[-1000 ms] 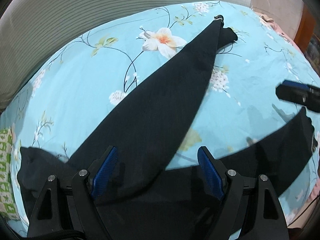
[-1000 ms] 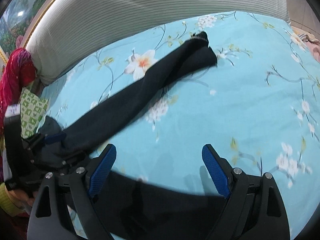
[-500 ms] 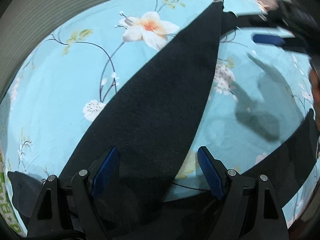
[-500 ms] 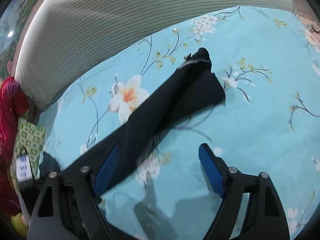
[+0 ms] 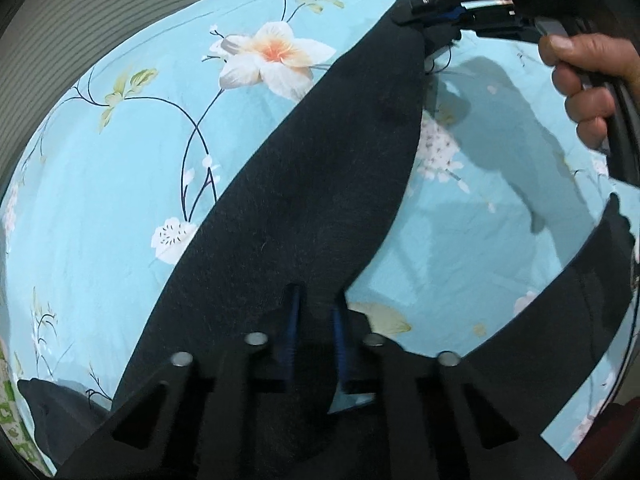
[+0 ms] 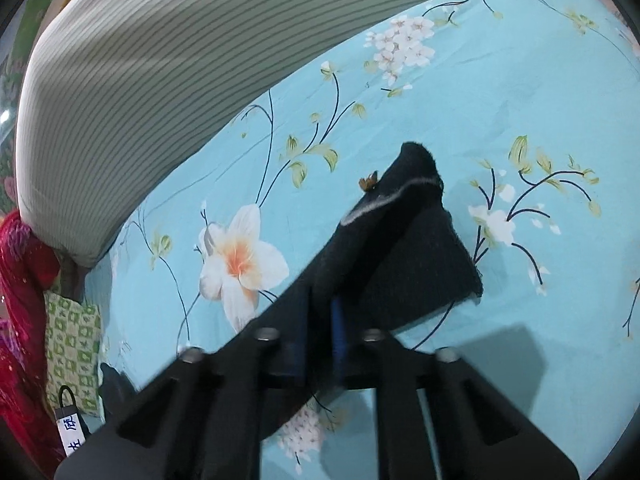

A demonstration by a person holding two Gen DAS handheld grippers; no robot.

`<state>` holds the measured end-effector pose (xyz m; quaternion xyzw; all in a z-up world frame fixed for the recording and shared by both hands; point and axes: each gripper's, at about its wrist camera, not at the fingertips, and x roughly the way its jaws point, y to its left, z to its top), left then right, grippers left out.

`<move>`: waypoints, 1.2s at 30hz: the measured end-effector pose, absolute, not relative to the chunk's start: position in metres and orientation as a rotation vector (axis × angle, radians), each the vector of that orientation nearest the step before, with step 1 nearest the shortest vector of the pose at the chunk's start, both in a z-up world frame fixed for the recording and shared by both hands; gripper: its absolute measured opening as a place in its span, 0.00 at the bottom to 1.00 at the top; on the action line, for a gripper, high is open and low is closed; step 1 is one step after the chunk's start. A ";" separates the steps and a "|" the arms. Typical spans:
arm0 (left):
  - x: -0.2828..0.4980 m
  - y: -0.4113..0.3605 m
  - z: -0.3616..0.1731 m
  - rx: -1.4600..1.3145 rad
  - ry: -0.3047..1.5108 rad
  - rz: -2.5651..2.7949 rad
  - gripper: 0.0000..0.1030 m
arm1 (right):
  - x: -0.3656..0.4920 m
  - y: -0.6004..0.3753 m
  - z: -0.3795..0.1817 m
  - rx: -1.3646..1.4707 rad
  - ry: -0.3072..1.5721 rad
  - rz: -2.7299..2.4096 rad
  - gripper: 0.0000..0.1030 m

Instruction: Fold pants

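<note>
Black pants (image 5: 312, 184) lie spread on a light blue floral bedsheet (image 5: 100, 184). One leg runs from my left gripper up to the far cuff; the other leg (image 5: 568, 312) curves off at the right. My left gripper (image 5: 314, 312) is shut on the near part of that leg. My right gripper (image 6: 322, 308) is shut on the leg near its cuff (image 6: 404, 200), which folds over. The right gripper also shows in the left wrist view (image 5: 436, 16), at the cuff, held by a hand (image 5: 584, 80).
A striped grey-white pillow (image 6: 168, 72) lies along the far edge of the bed. A red cloth (image 6: 20, 304) and a green patterned item (image 6: 72, 348) sit at the left edge. The sheet (image 6: 540, 100) stretches to the right.
Both grippers went from open to shut on the pant leg. The right gripper moved forward to the far cuff; the left gripper closed in on the near part of the leg.
</note>
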<state>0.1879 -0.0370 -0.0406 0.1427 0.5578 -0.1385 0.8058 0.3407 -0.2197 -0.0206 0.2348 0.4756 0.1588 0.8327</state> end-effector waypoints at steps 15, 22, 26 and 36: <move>0.167 -0.012 0.021 0.278 1.125 -0.400 0.06 | 0.257 -0.263 0.010 0.683 0.983 0.322 0.06; 0.114 -0.021 0.035 0.295 1.099 -0.460 0.06 | 0.183 -0.282 0.005 0.714 0.998 0.267 0.06; 0.090 -0.023 0.038 0.298 1.091 -0.479 0.06 | 0.142 -0.284 0.007 0.712 0.997 0.234 0.06; 0.056 -0.020 0.029 0.281 1.101 -0.520 0.06 | 0.067 -0.279 -0.013 0.754 1.028 0.151 0.06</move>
